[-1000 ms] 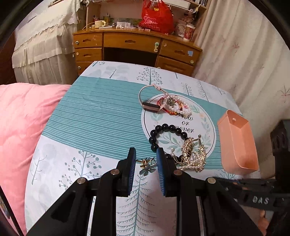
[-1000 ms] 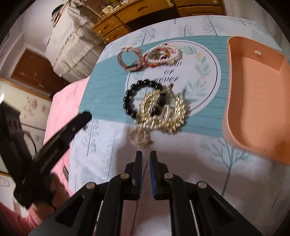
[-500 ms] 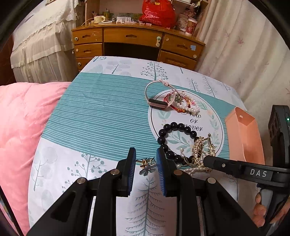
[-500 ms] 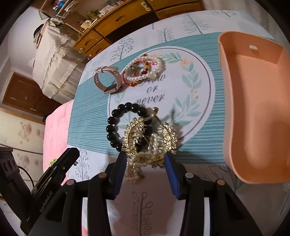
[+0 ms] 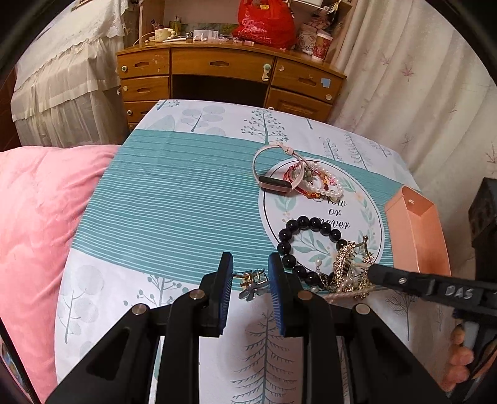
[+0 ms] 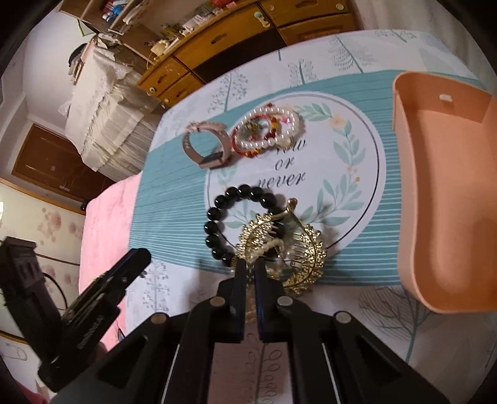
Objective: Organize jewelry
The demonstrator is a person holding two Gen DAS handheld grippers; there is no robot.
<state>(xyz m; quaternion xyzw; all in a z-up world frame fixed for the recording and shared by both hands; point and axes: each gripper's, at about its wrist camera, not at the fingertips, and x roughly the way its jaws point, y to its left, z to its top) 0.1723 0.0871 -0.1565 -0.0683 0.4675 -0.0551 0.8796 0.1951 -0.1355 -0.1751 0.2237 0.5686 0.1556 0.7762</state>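
Note:
Jewelry lies on a patterned cloth. My left gripper (image 5: 250, 273) is open around a small flower brooch (image 5: 252, 285). My right gripper (image 6: 251, 270) is shut on a pearl strand (image 6: 267, 248) in a pile with gold leaf hair combs (image 6: 306, 258) and a black bead bracelet (image 6: 217, 223). The right gripper also shows in the left wrist view (image 5: 377, 273) at that pile (image 5: 348, 273). A pink watch band (image 6: 206, 149) and pearl and red bracelets (image 6: 267, 130) lie farther back. A peach tray (image 6: 450, 192) sits at the right.
A pink quilt (image 5: 37, 223) lies left of the cloth. A wooden desk (image 5: 223, 74) with a red bag (image 5: 264, 25) stands behind, a curtain (image 5: 419, 87) at the right.
My right gripper moved forward to the pile and closed from open onto the pearl strand. My left gripper stayed open around the flower brooch.

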